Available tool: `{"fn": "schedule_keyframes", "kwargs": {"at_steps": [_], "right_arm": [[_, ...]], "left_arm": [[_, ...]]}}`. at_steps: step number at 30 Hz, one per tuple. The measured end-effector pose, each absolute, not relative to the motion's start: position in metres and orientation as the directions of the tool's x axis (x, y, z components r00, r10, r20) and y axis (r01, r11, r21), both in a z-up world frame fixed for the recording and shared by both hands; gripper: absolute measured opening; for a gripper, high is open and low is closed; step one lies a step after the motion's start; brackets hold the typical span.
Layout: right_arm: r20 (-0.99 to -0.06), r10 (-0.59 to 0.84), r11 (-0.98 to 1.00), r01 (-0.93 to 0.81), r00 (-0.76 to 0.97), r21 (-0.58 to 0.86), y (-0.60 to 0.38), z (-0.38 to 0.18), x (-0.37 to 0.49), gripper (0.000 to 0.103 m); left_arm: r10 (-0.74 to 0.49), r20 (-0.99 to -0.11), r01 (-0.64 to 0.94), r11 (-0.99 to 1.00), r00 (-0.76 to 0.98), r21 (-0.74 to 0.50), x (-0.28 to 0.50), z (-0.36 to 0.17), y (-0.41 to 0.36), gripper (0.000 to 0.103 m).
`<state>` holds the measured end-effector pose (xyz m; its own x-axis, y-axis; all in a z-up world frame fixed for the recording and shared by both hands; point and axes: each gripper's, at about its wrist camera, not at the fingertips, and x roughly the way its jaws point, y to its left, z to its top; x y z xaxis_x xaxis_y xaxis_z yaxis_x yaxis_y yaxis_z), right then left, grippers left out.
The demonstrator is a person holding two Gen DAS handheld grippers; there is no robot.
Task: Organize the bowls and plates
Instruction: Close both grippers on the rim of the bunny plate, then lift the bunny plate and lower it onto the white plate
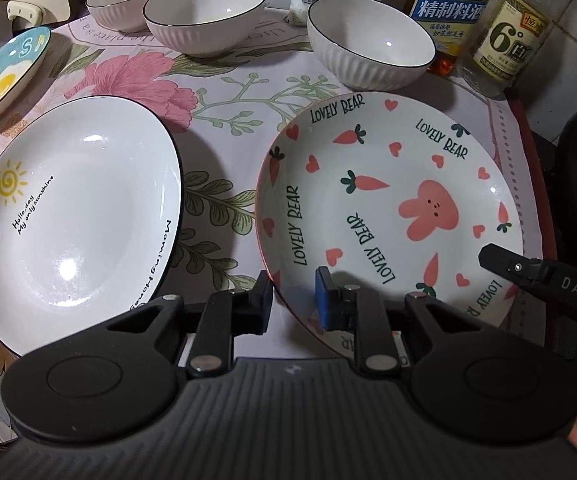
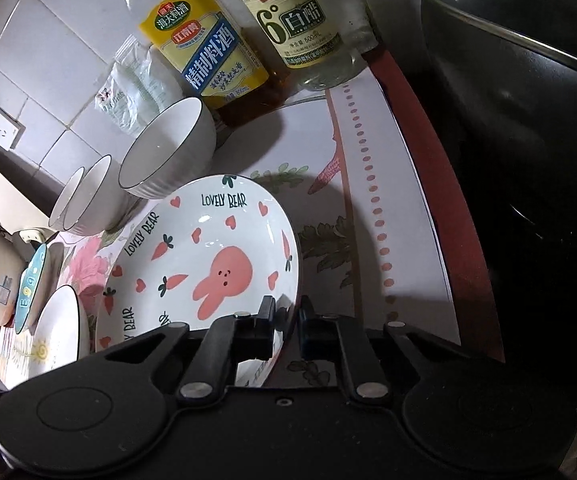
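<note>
A: Your bunny plate (image 1: 388,208) lies on the floral bench (image 1: 224,92), right of centre in the left wrist view. Its near rim, at about seven o'clock on the plate, sits between the pads of your left tongs (image 1: 294,304): the black pad outside the rim, the blue pad inside on the white glaze.

B: Clamped, then?

A: Your left tongs are closed on that rim. Your right tongs (image 2: 287,332) pinch the same plate (image 2: 208,264) at its edge, one finger inside, one outside, drawn tight on the rim. In the left view that second tool (image 1: 544,280) comes in at about four o'clock on the plate.

B: What lies around it?

A: At nine o'clock from the bunny plate, just beside it but apart, your sunshine plate (image 1: 72,220) rests flat. Beyond that, at ten o'clock, an egg plate (image 1: 4,76) leans up at the bench's edge. At twelve o'clock a ribbed white bowl (image 1: 370,42) stands near the bunny plate's far rim, and two more ribbed bowls (image 1: 204,14) stand touching at eleven o'clock.

B: And behind?

A: A cooking wine bottle (image 1: 454,8) and a vinegar bottle (image 1: 516,36) stand by the tiled wall at one o'clock. In the right view a dark wok (image 2: 528,120) fills three o'clock.
</note>
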<state>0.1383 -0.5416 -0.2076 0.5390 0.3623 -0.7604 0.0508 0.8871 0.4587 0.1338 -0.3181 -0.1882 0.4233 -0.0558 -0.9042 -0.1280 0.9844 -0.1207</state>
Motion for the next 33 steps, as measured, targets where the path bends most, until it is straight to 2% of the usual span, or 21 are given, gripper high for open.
{"fn": "schedule_keyframes", "kwargs": {"at_steps": [8,13,17,21,33], "right_arm": [[-0.765,0.379,0.881,0.051,0.52,0.471,-0.54,-0.211,0.143,0.018],[-0.794,0.393,0.886,0.042,0.464,0.462,-0.536,-0.198,0.144,0.016],[-0.798,0.412,0.874,0.058,0.44,0.483,-0.537,-0.189,0.141,0.016],[-0.816,0.411,0.888,0.021,0.406,0.459,-0.529,-0.179,0.138,0.018],[-0.816,0.403,0.898,-0.007,0.415,0.44,-0.508,-0.135,0.101,0.018]], "left_arm": [[-0.084,-0.918,-0.11,0.984,0.387,-0.137,0.14,-0.187,-0.313,0.021],[-0.03,-0.909,-0.054,0.997,0.416,-0.057,0.139,-0.177,-0.317,0.021],[-0.053,-0.902,-0.035,0.996,0.428,-0.076,0.138,-0.166,-0.308,0.021],[-0.018,-0.904,-0.026,0.999,0.427,-0.032,0.13,-0.161,-0.309,0.021],[-0.084,-0.904,0.01,0.996,0.419,-0.087,0.094,-0.118,-0.279,0.021]]}}
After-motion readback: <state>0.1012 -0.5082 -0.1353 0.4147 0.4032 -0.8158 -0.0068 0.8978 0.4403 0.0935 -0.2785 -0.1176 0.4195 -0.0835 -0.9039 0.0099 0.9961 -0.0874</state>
